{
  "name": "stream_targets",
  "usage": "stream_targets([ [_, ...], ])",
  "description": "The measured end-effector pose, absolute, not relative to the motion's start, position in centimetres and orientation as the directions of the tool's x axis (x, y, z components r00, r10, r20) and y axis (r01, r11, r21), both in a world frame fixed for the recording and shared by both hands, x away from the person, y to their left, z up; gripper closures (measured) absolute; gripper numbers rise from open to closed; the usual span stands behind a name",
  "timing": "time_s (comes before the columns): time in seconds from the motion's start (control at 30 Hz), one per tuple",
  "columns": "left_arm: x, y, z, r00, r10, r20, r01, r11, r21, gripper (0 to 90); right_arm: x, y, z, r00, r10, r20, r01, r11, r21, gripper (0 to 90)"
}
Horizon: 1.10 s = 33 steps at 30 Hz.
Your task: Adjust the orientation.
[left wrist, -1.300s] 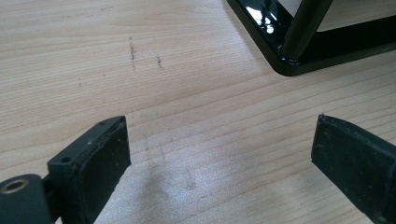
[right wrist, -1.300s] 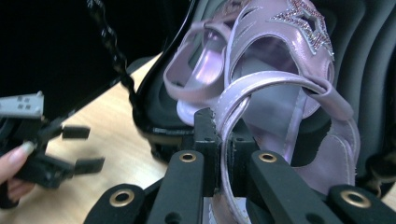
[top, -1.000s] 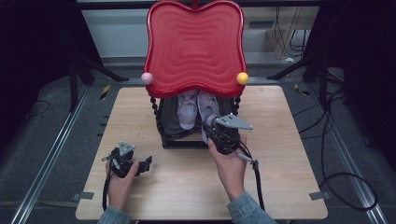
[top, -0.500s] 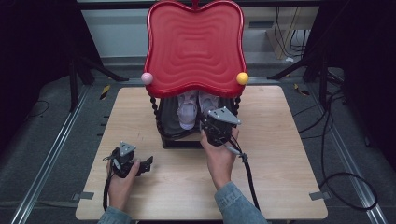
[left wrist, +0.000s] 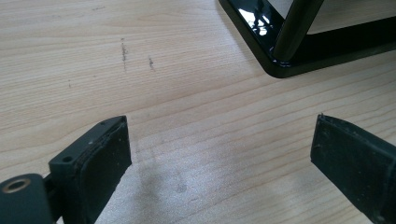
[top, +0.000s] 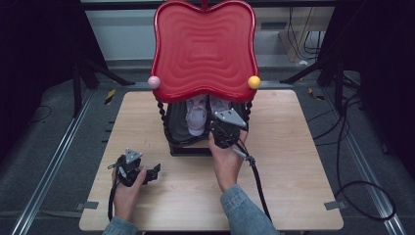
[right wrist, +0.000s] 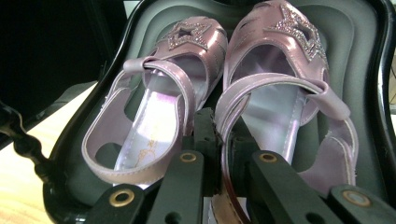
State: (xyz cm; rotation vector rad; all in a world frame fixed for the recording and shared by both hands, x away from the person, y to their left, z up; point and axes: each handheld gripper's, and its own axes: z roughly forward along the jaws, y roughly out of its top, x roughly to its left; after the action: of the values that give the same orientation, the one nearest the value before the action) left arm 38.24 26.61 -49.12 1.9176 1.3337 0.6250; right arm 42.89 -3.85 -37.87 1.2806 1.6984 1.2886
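Since a second ago the right hand-held gripper (top: 221, 128) has travelled left and forward across the desk (top: 303, 161) and now reaches under the red top shelf (top: 204, 49) of the small rack, into the black lower tray (right wrist: 359, 28). The left hand-held gripper (top: 147, 172) has stayed where it was, resting low over the wood near the rack's black base frame (left wrist: 261, 42), its jaws standing wide apart with nothing between them. In the right gripper view, the right one's jaws are drawn together and clamp the inner side edge of the right-hand pink shoe (right wrist: 280, 93), close to its heel strap. The second pink shoe (right wrist: 154, 121) lies just beside it in the same tray, both with their star-decorated toes pointing away from the person.
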Motion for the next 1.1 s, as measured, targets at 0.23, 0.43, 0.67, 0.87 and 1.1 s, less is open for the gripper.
stream_targets([
  [0.23, 38.2, 26.6, -49.1, 0.352, 0.936, -0.009, 0.594, -0.216, 0.775, 4.3, 43.5, -3.1, -38.1, -0.309, 0.949, 0.065, 0.318, 0.038, 0.947, 86.3],
  [0.43, 38.2, 26.6, -49.1, 0.354, 0.935, -0.011, 0.595, -0.216, 0.774, 4.3, 43.8, -2.7, -38.7, -0.307, 0.95, 0.055, 0.313, 0.046, 0.949, 86.2],
  [0.67, 38.2, 26.5, -49.2, 0.354, 0.935, -0.014, 0.596, -0.214, 0.774, 4.3, 44.0, -2.5, -39.2, -0.311, 0.948, 0.067, 0.311, 0.036, 0.95, 85.4],
  [0.87, 38.2, 26.4, -49.2, 0.36, 0.933, -0.011, 0.595, -0.22, 0.773, 4.3, 44.1, -2.4, -39.4, -0.318, 0.945, 0.07, 0.313, 0.035, 0.949, 83.6],
  [1.1, 38.1, 26.2, -49.2, 0.36, 0.933, -0.011, 0.594, -0.22, 0.774, 4.3, 43.9, -2.7, -39.3, -0.324, 0.944, 0.065, 0.315, 0.043, 0.948, 76.4],
])
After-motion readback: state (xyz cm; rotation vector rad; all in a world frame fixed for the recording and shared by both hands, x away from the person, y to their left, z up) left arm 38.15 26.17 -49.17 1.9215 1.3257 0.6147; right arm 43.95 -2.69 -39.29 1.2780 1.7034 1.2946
